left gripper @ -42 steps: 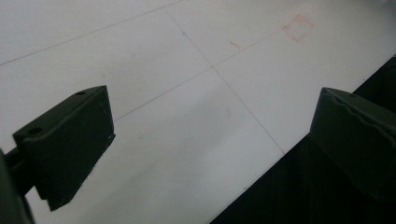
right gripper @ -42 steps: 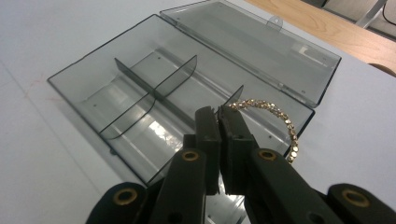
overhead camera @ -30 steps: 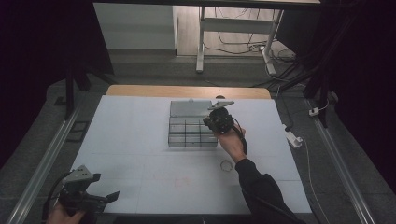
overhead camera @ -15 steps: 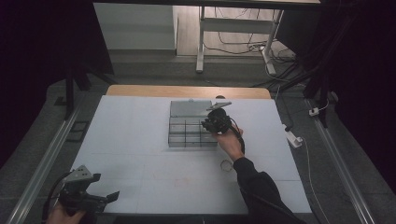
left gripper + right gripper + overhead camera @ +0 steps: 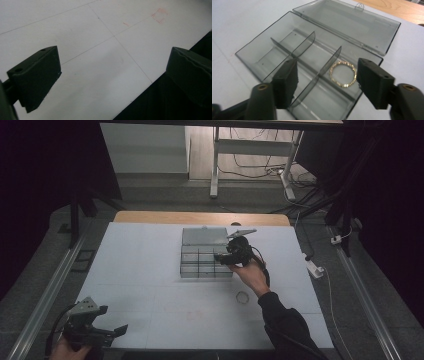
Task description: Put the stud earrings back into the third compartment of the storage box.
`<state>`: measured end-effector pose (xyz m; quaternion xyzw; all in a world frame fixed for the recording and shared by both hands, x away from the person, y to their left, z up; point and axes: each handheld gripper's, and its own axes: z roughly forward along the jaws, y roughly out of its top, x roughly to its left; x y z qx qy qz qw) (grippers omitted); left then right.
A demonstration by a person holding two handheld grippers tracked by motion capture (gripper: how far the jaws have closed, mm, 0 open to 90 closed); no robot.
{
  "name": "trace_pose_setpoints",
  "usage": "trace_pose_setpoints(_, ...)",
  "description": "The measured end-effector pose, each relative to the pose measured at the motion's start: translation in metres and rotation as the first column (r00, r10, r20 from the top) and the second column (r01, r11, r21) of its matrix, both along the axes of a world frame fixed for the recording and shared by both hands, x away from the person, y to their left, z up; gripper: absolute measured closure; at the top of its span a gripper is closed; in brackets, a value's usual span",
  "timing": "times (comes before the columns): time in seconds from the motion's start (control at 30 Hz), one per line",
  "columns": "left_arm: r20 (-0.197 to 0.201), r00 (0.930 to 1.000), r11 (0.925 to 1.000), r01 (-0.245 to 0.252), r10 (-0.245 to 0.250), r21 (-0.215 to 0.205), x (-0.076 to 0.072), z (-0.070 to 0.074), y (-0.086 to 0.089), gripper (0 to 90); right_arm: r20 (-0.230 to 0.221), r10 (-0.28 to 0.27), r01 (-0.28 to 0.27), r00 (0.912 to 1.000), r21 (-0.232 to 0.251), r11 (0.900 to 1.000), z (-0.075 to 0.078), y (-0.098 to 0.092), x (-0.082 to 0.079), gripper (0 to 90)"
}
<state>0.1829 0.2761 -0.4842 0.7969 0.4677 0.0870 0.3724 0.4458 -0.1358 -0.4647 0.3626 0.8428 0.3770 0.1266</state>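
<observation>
A clear grey compartment box [image 5: 287,47] lies open on the white table, its lid [image 5: 352,22] folded flat behind it. In its right-hand compartment rests a gold ring-shaped chain [image 5: 343,74]. My right gripper [image 5: 328,82] hovers over that compartment, and its jaws have just been opening; the chain lies loose below the gap, touched by neither pad. From above, the right gripper [image 5: 221,257] sits at the right end of the box [image 5: 200,262]. My left gripper [image 5: 112,332] waits open near the table's front left corner, jaws [image 5: 112,75] wide over bare table.
A second pale ring [image 5: 242,297] lies on the table in front of the box, beside my right forearm. A faint red square mark [image 5: 160,15] shows on the tabletop. The table's front edge [image 5: 140,97] runs right under the left gripper. Metal rails flank both sides.
The right hand has barely shifted at the box's right end. The left gripper has stayed where it was.
</observation>
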Motion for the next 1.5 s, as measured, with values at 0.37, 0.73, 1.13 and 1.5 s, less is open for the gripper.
trace_pose_setpoints(0.37, 0.000, 1.0000, 1.0000, -0.002, 0.002, -0.003, 0.000, 0.000, 0.000, 0.0, -0.035, -0.010, 0.010, 0.9993, 0.001, 1.000, 0.001, -0.022, -0.015, 11.1)
trace_pose_setpoints(0.73, 0.001, 1.0000, 1.0000, -0.001, 0.001, -0.001, 0.000, 0.000, 0.000, 0.0, -0.041, -0.009, 0.008, 0.9991, -0.007, 1.000, 0.001, -0.047, -0.045, 2.5)
trace_pose_setpoints(1.13, 0.002, 1.0000, 1.0000, 0.001, -0.001, 0.000, 0.001, 0.000, -0.001, 0.0, -0.035, -0.022, 0.020, 0.9992, -0.050, 0.999, -0.006, -0.078, -0.077, 0.0)
trace_pose_setpoints(1.5, 0.000, 1.0000, 1.0000, 0.000, 0.000, -0.001, 0.001, 0.000, -0.001, 0.0, -0.048, -0.088, 0.083, 0.9949, -0.093, 0.992, -0.020, -0.103, -0.086, 0.0)
